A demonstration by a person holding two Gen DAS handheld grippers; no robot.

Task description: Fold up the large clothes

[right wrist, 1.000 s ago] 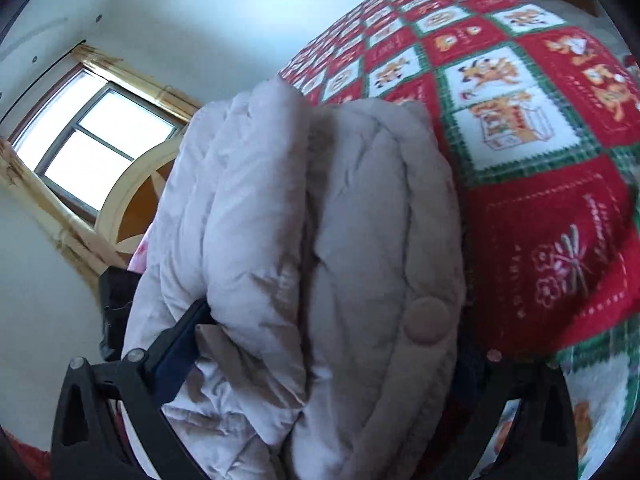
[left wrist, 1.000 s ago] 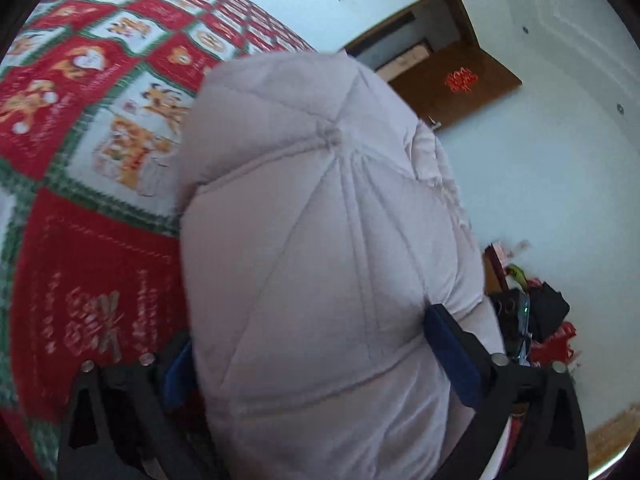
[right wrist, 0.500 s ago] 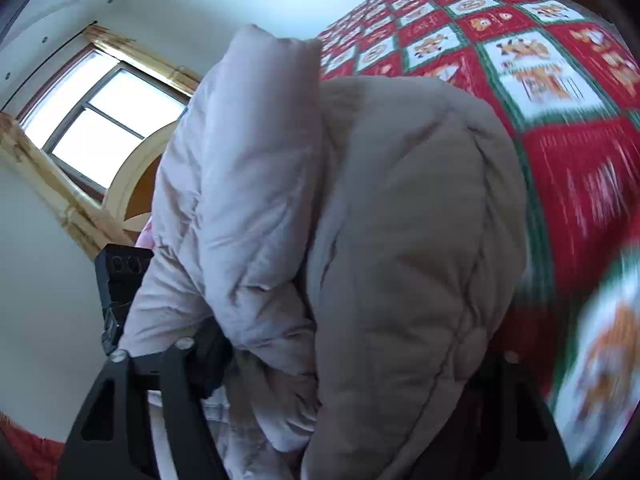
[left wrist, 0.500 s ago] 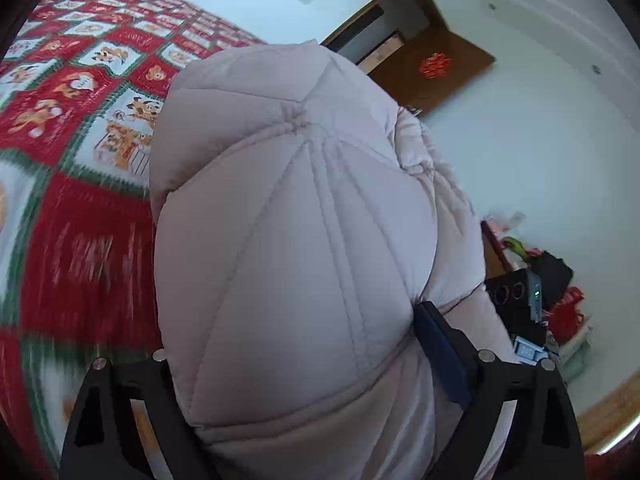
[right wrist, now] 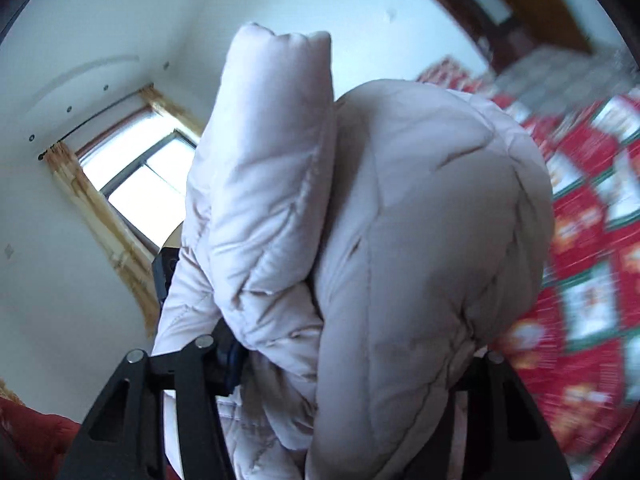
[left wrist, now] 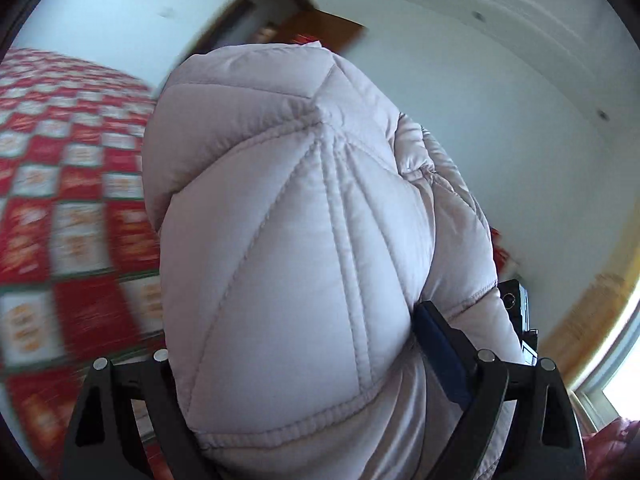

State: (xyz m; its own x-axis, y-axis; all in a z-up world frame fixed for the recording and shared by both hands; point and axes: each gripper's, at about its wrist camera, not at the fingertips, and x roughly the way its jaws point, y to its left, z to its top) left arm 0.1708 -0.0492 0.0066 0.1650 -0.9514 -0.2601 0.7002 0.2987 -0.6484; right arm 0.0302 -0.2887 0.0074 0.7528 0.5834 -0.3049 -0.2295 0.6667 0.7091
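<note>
1. The left gripper [left wrist: 294,364] is clamping wide around a thick bundle of the pale pink quilted puffer jacket [left wrist: 296,240], blue pad pressing into its right flank.
2. The right gripper [right wrist: 352,356] is squeezing in on that jacket [right wrist: 400,240], jaws closing, padding bulging between the black fingers.
3. The jacket is hanging in the air above the blurred red-and-green patchwork bedspread [left wrist: 60,220].
4. A wood-framed window [right wrist: 136,184] is glowing behind.
</note>
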